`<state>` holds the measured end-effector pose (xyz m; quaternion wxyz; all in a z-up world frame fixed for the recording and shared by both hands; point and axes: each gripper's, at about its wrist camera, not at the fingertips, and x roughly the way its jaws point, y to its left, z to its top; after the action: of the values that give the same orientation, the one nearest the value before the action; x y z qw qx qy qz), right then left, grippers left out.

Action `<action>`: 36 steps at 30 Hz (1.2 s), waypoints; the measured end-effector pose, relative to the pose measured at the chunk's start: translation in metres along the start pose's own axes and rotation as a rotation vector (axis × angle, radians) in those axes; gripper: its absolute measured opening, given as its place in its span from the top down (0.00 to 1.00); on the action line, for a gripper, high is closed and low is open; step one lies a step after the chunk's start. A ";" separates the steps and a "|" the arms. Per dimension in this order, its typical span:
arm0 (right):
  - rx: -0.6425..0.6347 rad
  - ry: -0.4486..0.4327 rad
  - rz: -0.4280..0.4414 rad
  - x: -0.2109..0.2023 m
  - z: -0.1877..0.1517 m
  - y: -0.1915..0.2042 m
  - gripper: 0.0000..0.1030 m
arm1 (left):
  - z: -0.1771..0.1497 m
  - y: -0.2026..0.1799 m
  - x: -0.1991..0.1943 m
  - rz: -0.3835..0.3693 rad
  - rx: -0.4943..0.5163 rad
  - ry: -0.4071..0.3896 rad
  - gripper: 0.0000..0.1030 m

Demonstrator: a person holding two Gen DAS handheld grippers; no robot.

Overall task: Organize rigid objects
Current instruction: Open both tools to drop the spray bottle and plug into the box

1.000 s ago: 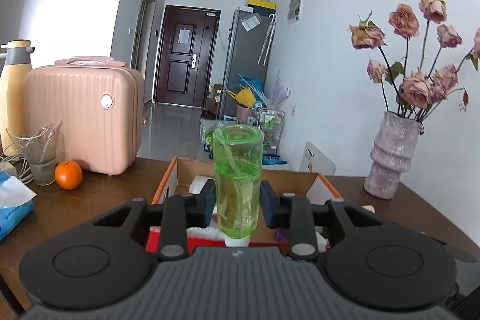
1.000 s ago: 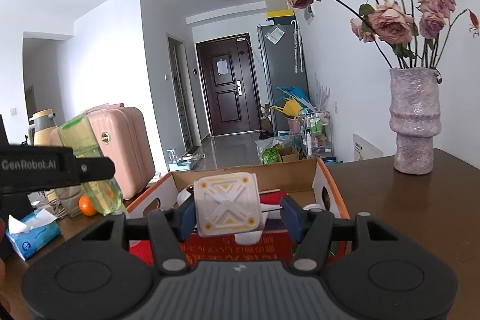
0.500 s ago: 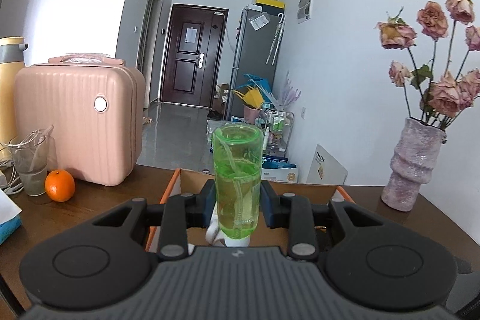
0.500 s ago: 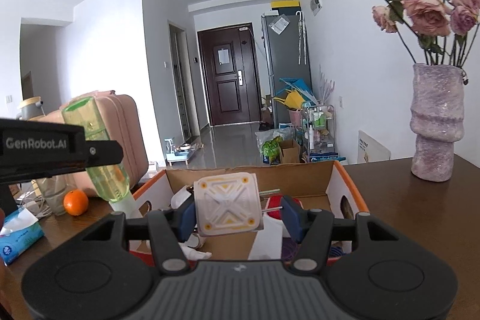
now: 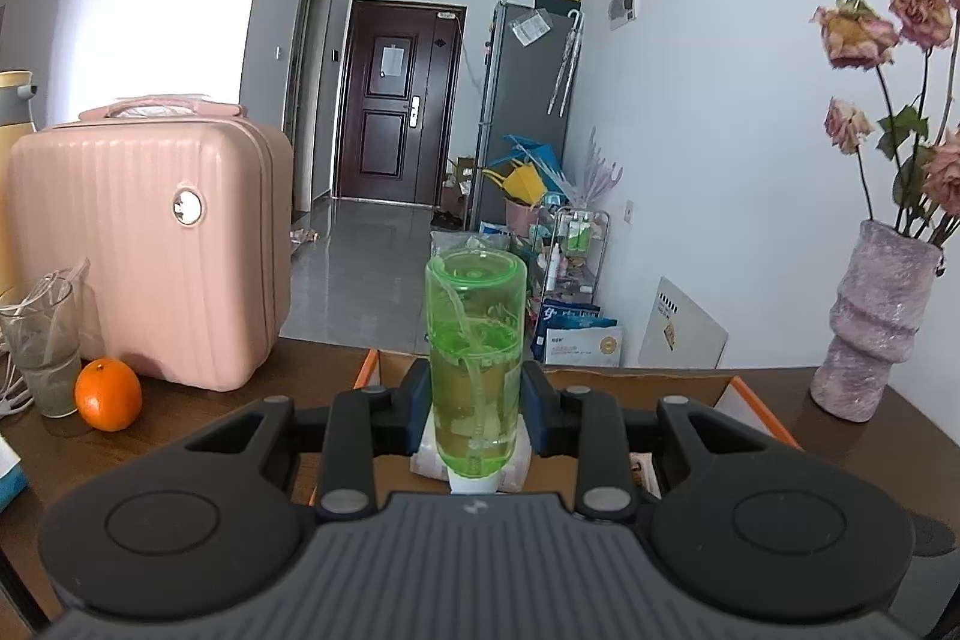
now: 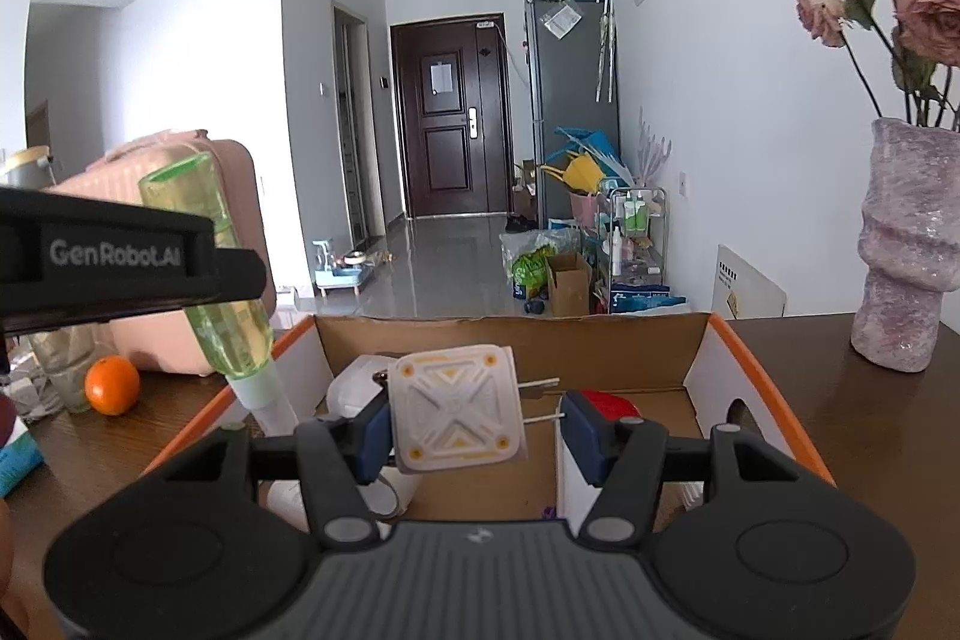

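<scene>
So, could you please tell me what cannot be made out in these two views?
- Left wrist view: the cardboard box contents, hidden behind the left gripper and green bottle.
- Right wrist view: the white square object, with its far side facing away.
- Right wrist view: the flowers, cut off by the frame edge.

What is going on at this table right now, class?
A person holds two handheld grippers over an open cardboard box on a wooden table. The left gripper grips a green bottle upside down, white cap pointing into the box. The right gripper carries a white square plug adapter, its metal prongs toward one jaw. Neither item has been released yet; other items already lie in the box.
</scene>
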<state>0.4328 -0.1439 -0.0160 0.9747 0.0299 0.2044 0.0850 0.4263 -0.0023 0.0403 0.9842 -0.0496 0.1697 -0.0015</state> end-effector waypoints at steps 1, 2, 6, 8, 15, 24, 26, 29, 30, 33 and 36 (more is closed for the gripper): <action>-0.004 0.006 -0.007 0.003 0.000 0.001 0.44 | 0.000 0.000 0.004 0.001 0.005 0.005 0.69; -0.008 0.013 -0.012 0.006 0.000 0.002 0.44 | -0.001 0.000 0.007 0.001 0.009 0.009 0.69; -0.020 0.041 -0.039 0.018 0.000 0.003 0.44 | -0.002 0.000 0.023 -0.001 0.022 0.033 0.69; -0.023 0.046 -0.043 0.022 0.000 0.002 0.44 | -0.004 0.000 0.028 0.002 0.031 0.040 0.69; -0.041 0.057 -0.051 0.030 0.003 0.001 0.44 | -0.005 0.002 0.041 0.012 0.042 0.056 0.69; -0.041 0.082 -0.038 0.029 0.004 0.002 0.44 | -0.009 0.001 0.047 -0.005 0.055 0.096 0.69; -0.032 0.097 -0.026 0.031 0.007 0.000 0.44 | -0.010 0.002 0.049 -0.011 0.058 0.107 0.69; -0.037 0.107 -0.032 0.032 0.007 -0.001 0.43 | -0.009 0.002 0.046 -0.018 0.062 0.096 0.63; -0.035 0.111 -0.033 0.032 0.006 -0.001 0.43 | -0.009 0.002 0.044 -0.021 0.061 0.094 0.51; -0.031 0.100 -0.040 0.030 0.007 -0.001 0.36 | -0.009 0.001 0.040 0.001 0.063 0.072 0.31; -0.020 0.067 -0.059 0.024 0.009 -0.003 0.14 | -0.007 0.001 0.037 0.001 0.064 0.064 0.16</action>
<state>0.4580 -0.1425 -0.0175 0.9697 0.0114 0.2367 0.0594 0.4588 -0.0028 0.0209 0.9794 -0.0181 0.2007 -0.0079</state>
